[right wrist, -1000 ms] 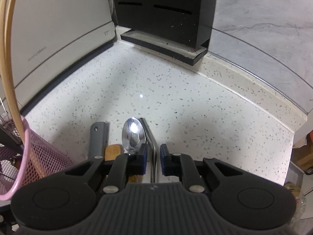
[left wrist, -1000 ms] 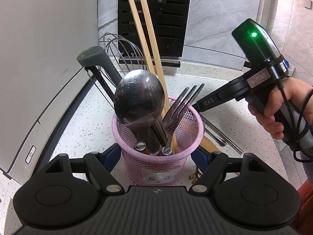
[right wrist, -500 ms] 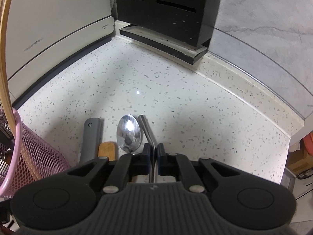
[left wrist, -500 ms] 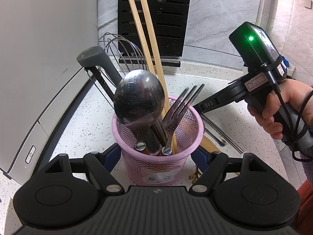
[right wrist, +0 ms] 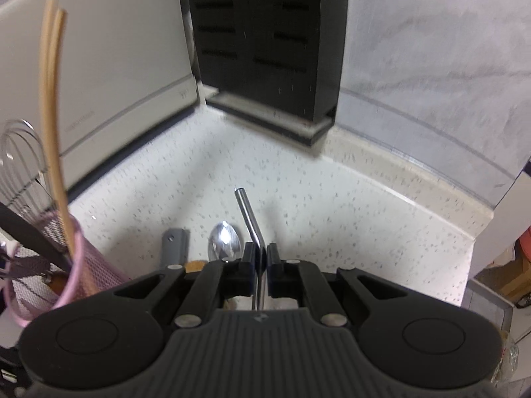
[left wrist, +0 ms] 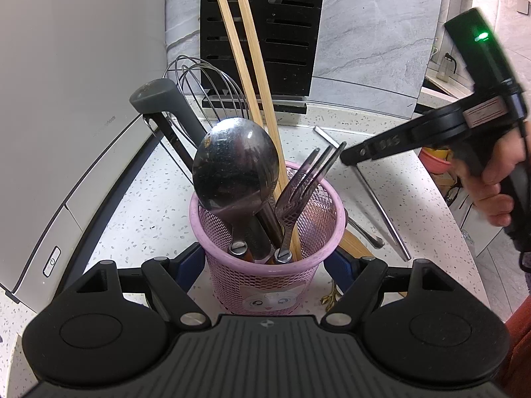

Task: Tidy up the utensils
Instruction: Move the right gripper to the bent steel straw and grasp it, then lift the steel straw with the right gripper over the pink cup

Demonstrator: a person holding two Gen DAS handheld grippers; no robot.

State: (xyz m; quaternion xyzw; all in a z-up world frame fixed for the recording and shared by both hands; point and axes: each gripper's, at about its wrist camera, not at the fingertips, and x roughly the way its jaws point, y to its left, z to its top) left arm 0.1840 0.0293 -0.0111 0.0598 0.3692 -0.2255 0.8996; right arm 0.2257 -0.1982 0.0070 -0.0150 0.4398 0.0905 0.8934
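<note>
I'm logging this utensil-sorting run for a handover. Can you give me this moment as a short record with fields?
holder: pink mesh cup, upright on the speckled counter
in holder: ladle, fork, chopsticks, whisk
left tool: fingers either side of the cup
right tool: shut on a bent metal straw
still on counter: spoon, grey handle

This is a home kitchen. A white speckled countertop runs into a corner with grey marble-look walls. A black knife block stands at the back beside a big grey-white kitchen machine. A pink mesh cup holds a ladle, forks, a whisk and long wooden chopsticks
</note>
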